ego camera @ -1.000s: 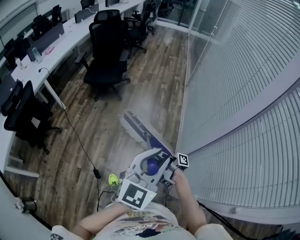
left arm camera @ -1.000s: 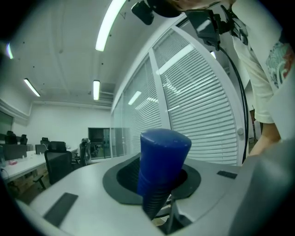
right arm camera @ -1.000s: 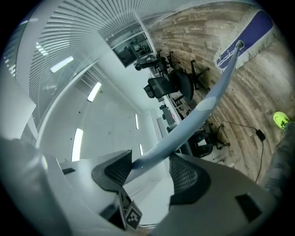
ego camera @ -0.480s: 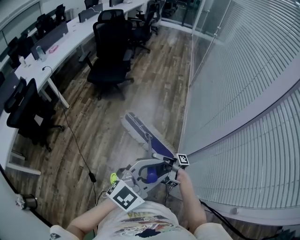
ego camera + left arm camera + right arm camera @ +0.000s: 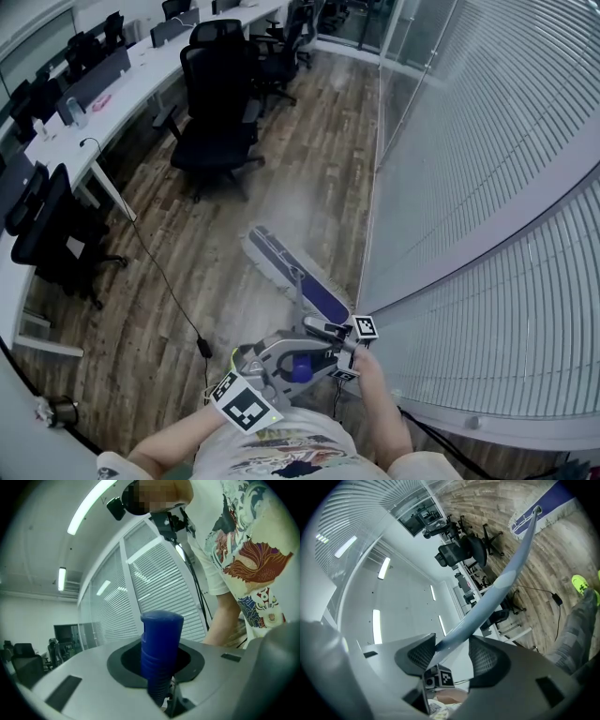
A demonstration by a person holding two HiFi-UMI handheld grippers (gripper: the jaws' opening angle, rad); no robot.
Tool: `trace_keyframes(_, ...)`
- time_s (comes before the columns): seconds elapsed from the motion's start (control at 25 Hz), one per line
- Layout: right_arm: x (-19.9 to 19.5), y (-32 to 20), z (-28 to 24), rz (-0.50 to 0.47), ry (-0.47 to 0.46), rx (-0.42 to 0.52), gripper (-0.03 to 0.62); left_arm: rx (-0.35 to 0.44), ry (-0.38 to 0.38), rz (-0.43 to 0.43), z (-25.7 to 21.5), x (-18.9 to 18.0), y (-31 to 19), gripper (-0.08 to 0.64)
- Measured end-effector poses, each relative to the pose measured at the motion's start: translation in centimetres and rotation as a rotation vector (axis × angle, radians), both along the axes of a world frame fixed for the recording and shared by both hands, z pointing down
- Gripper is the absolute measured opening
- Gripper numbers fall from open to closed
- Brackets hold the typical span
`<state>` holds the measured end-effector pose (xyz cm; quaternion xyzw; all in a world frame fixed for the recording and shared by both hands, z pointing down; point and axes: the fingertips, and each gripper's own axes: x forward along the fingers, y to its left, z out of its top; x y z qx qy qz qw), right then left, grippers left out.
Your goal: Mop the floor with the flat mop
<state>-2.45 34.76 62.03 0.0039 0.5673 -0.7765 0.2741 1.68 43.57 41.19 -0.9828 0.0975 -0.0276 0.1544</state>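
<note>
The flat mop's blue and white head [image 5: 281, 262] lies on the wooden floor close to the glass wall. Its pale pole [image 5: 301, 298] slants back to both grippers by my waist. My left gripper [image 5: 291, 356] is shut on the ribbed blue handle end [image 5: 301, 371], its jaws closing slightly; that blue end [image 5: 161, 639] stands upright between them in the left gripper view [image 5: 159, 670]. My right gripper [image 5: 322, 330] holds the pole just beyond it. In the right gripper view the pole [image 5: 506, 578] runs from between the pads of the right gripper [image 5: 451, 649] out to the mop head [image 5: 543, 508].
Black office chairs [image 5: 214, 103] and a long white desk [image 5: 112, 89] fill the far left. Another chair [image 5: 47, 234] stands at the left edge. A black cable [image 5: 159, 272] trails across the floor. The glass wall with blinds [image 5: 469, 187] runs along the right.
Both grippers have sunk a little toward my body, and the left gripper's marker cube has swung down and left. The mop head lies almost where it was.
</note>
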Motion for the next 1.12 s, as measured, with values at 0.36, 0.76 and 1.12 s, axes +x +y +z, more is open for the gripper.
trace_keyframes(0.36, -3.0, -3.7, -0.6, 0.038, -0.021, 0.004, 0.222, -0.001, 0.097, 0.035, -1.1, -3.7, -3.8, 0.084)
trace_keyframes(0.76, -7.9, -10.9, -2.4, 0.039, -0.013, 0.014, 0.222, -0.029, 0.101, 0.104, -3.2, -9.4, -12.1, 0.083)
trace_keyframes(1.12, -9.6, -14.1, -4.0, 0.060, -0.032, 0.023, 0.225, -0.029, 0.132, 0.128, -4.7, -11.7, -15.9, 0.078)
